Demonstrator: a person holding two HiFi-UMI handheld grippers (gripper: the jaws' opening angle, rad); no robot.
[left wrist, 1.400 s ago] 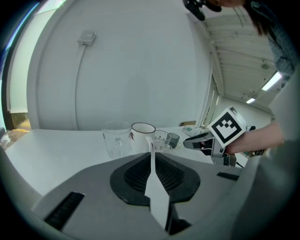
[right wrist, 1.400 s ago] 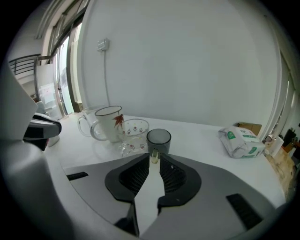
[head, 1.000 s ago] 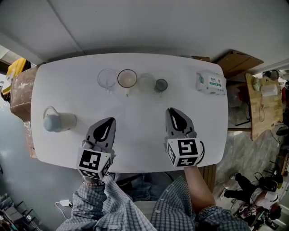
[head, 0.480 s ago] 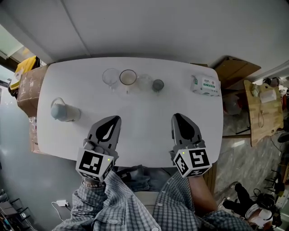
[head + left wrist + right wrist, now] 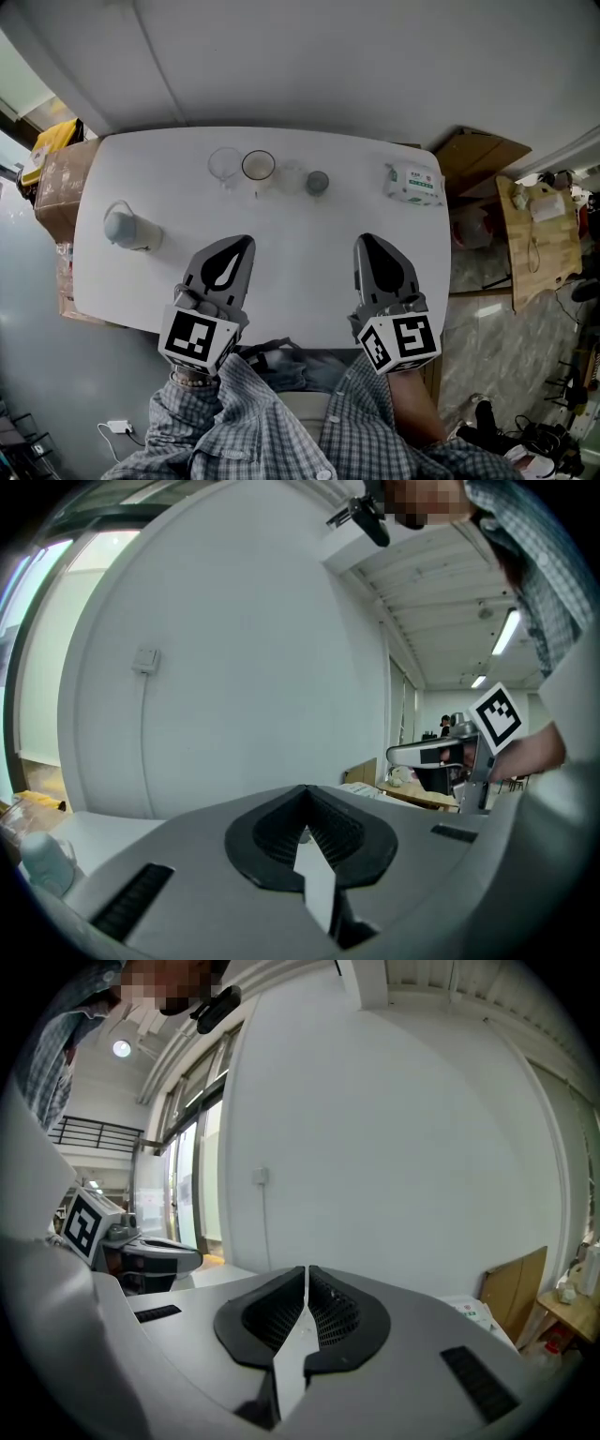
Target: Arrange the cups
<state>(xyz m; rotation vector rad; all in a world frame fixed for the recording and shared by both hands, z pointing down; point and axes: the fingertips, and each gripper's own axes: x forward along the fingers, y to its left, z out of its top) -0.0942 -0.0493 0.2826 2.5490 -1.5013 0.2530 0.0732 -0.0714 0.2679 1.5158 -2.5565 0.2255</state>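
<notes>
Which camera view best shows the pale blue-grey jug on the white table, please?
The head view: the whole pale blue-grey jug appears from above, near the table's left edge. The left gripper view catches only a part; the right gripper view misses it.

I'm watching a white table (image 5: 300, 234) carrying four cups (image 5: 258, 166) ahead of the left gripper (image 5: 244, 242), a pale jug (image 5: 127, 228) to its left, a wipes pack (image 5: 412, 184) beyond the right gripper (image 5: 363, 240).
</notes>
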